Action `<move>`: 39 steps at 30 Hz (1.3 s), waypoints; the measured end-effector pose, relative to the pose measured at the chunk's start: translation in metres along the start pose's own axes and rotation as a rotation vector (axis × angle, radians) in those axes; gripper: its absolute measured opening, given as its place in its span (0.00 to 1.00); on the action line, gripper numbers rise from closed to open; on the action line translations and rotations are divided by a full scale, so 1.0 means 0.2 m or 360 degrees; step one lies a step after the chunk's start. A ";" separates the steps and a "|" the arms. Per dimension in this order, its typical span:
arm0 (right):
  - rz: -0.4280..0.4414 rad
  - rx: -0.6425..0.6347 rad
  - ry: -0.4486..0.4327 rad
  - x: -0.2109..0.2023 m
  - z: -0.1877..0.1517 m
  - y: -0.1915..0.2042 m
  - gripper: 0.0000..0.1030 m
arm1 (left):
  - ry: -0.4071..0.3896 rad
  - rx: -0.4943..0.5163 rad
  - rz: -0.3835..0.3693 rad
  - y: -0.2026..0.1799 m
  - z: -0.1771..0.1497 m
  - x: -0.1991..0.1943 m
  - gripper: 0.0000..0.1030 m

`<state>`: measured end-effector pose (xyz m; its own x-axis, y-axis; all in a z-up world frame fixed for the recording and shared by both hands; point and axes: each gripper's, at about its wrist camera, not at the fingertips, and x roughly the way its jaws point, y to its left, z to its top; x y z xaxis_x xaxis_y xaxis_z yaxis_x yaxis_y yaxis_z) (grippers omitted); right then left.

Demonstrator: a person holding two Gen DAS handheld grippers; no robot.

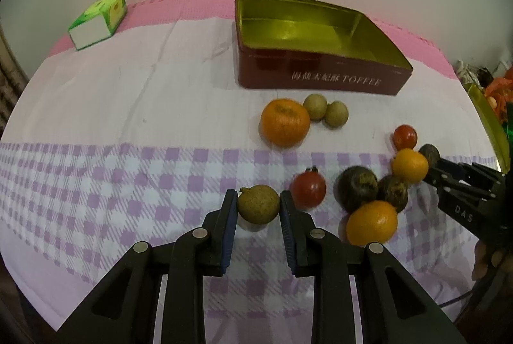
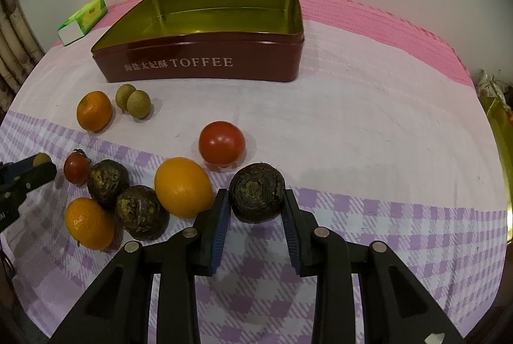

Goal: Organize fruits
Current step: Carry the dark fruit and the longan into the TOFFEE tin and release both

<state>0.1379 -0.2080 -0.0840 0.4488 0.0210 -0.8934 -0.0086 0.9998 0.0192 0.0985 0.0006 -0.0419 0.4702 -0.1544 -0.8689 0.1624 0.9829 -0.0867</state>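
Note:
My left gripper (image 1: 258,203) is shut on a small tan longan (image 1: 258,205), held just above the cloth. My right gripper (image 2: 256,199) is shut on a dark brown water chestnut (image 2: 257,192). An open red toffee tin (image 1: 317,73) with a gold inside (image 2: 224,20) stands empty at the back. On the cloth lie oranges (image 1: 284,122) (image 2: 182,186) (image 2: 89,222), tomatoes (image 1: 308,189) (image 2: 222,143), two more dark water chestnuts (image 2: 107,179) (image 2: 142,212) and two longans (image 1: 325,110) (image 2: 133,102).
A green and white carton (image 1: 97,21) lies at the back left. The tin's gold lid (image 1: 490,125) leans at the right edge of the table. The cloth (image 2: 368,125) is white at the back and purple checked in front.

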 end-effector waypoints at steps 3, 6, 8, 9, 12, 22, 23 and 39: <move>0.0012 0.0032 -0.0005 -0.02 0.02 -0.04 0.28 | -0.0029 0.0017 -0.0006 -0.01 0.06 -0.01 0.27; 0.0006 0.0045 -0.0041 -0.06 0.07 -0.08 0.28 | -0.0062 0.0025 -0.0011 -0.02 0.14 -0.03 0.27; 0.0004 0.0052 -0.0066 -0.08 0.11 -0.09 0.28 | -0.0087 0.0031 -0.0012 -0.02 0.19 -0.04 0.27; 0.0004 0.0057 -0.0078 -0.09 0.14 -0.11 0.28 | -0.0100 0.0033 -0.0014 -0.02 0.22 -0.05 0.27; 0.0012 0.0065 -0.0106 -0.11 0.20 -0.12 0.28 | -0.0138 0.0033 -0.0028 -0.02 0.31 -0.06 0.27; 0.0026 0.0011 -0.0192 -0.11 0.51 -0.11 0.28 | -0.0189 0.0026 -0.0017 -0.01 0.60 0.00 0.27; 0.0024 0.0000 -0.0194 -0.10 0.53 -0.11 0.28 | -0.0190 0.0026 -0.0013 -0.02 0.63 0.01 0.27; 0.0089 -0.0047 -0.0078 0.11 0.69 -0.04 0.28 | -0.0106 0.0051 -0.0026 -0.12 0.75 0.23 0.27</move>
<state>0.2708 -0.2155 -0.0428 0.4902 0.0773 -0.8682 -0.0606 0.9967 0.0545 0.2457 -0.0443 -0.0069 0.5237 -0.1779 -0.8331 0.1977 0.9766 -0.0843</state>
